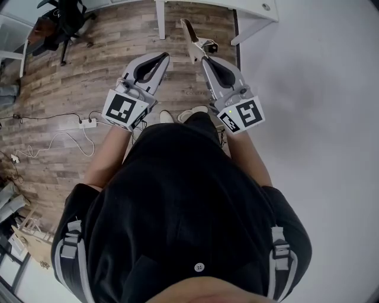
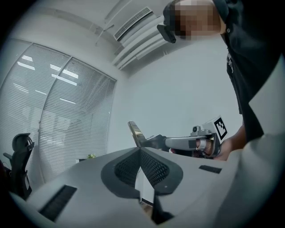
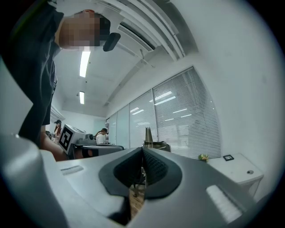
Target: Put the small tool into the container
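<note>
In the head view my right gripper (image 1: 205, 57) is held out in front of the body, shut on the small tool (image 1: 190, 35), a narrow flat blade that sticks out past the jaw tips. The blade also shows upright above the closed jaws in the right gripper view, tool (image 3: 148, 134). My left gripper (image 1: 164, 57) hangs beside it at the same height, shut with nothing in it. From the left gripper view I see the right gripper (image 2: 187, 142) side-on with the tool (image 2: 135, 132) at its tip. No container is in view.
A white table (image 1: 254, 9) with a white leg (image 1: 160, 21) stands ahead over the wooden floor. An office chair (image 1: 62, 21) is at the far left. A power strip (image 1: 87, 123) and cables lie on the floor at left. A white wall fills the right side.
</note>
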Demonstrator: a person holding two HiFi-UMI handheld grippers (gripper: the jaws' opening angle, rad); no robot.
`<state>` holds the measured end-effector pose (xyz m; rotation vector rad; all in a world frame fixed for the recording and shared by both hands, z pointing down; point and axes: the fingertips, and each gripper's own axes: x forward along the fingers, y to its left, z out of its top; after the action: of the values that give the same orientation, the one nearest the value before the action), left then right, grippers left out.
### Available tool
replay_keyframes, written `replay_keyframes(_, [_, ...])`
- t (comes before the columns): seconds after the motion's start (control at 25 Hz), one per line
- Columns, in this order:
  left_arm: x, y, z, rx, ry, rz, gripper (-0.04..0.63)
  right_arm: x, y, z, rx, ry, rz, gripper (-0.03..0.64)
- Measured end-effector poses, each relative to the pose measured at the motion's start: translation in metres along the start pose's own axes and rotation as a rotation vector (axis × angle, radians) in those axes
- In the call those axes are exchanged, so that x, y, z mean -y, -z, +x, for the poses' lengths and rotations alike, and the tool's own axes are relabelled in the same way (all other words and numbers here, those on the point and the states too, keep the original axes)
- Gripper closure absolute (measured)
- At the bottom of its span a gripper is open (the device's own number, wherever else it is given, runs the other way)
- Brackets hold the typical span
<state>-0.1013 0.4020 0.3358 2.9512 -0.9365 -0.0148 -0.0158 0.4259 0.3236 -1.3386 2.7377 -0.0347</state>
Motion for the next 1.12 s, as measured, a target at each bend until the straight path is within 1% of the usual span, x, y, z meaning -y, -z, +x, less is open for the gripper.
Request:
replay_keyframes(0.2, [-0.006, 0.0, -0.002, 0.023, -0.01, -0.006, 0.591, 0.0, 0.0, 0.0, -0.003, 0.008, -0.01, 0.601])
replay_keyframes(0.6, [-0.012, 0.004, -0.002, 0.024, -0.031, -0.016, 0.591, 0.003, 0.001, 0.0, 0.003, 0.003, -0.008, 0.601])
replay_keyframes(0.84, [-0.024, 0.004, 0.024, 0.023, -0.037, -0.008, 0.591, 0.028, 0.008, 0.013, 0.009, -0.008, 0.02, 0.601])
replay_keyframes(1.04, [-0.06, -0.003, 0.058, 0.015, -0.058, -0.013, 0.591, 0.064, 0.006, 0.049, 0.003, -0.045, 0.053, 0.603])
replay_keyframes(1.12, [-0.063, -0.002, 0.062, 0.015, -0.063, -0.011, 0.591, 0.069, 0.007, 0.053, 0.006, -0.057, 0.056, 0.603])
